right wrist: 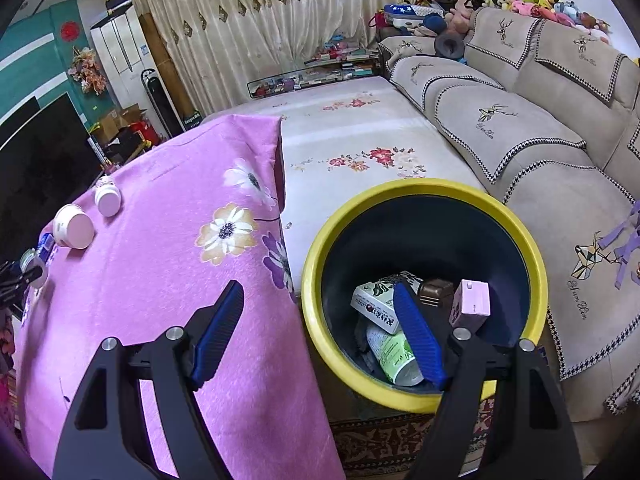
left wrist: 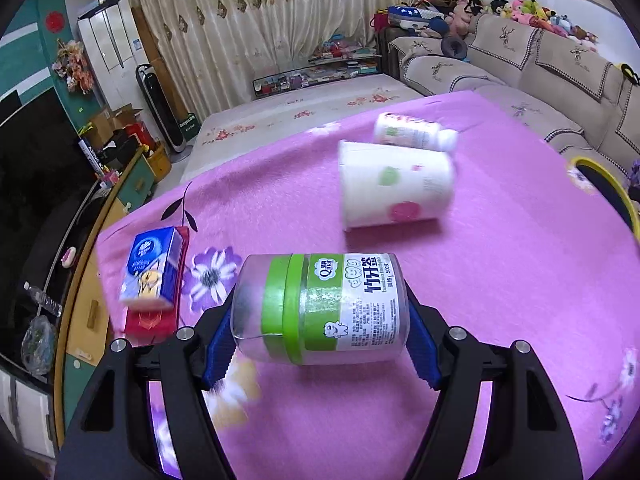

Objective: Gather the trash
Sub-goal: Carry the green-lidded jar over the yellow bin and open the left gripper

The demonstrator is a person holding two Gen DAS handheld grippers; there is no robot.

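Pink flowered cloth (left wrist: pixel 500 280) covers the table beside a beige sofa (right wrist: pixel 540 128). Yellow-rimmed bin (right wrist: pixel 532 240) stands between table and sofa; inside lie a white carton (right wrist: pixel 374 300), a green-labelled bottle (right wrist: pixel 394 354), a brown object (right wrist: pixel 434 290) and a pink box (right wrist: pixel 472 302). Right gripper (right wrist: pixel 320 328) hangs over the table edge and bin, fingers spread, grasping nothing. Left gripper (left wrist: pixel 320 340) has both blue pads clamped on a clear toothpick jar (left wrist: pixel 320 308) with a green band, lying sideways. Paper cup (left wrist: pixel 394 184), small white bottle (left wrist: pixel 412 130) and tissue pack (left wrist: pixel 154 266) lie on the cloth.
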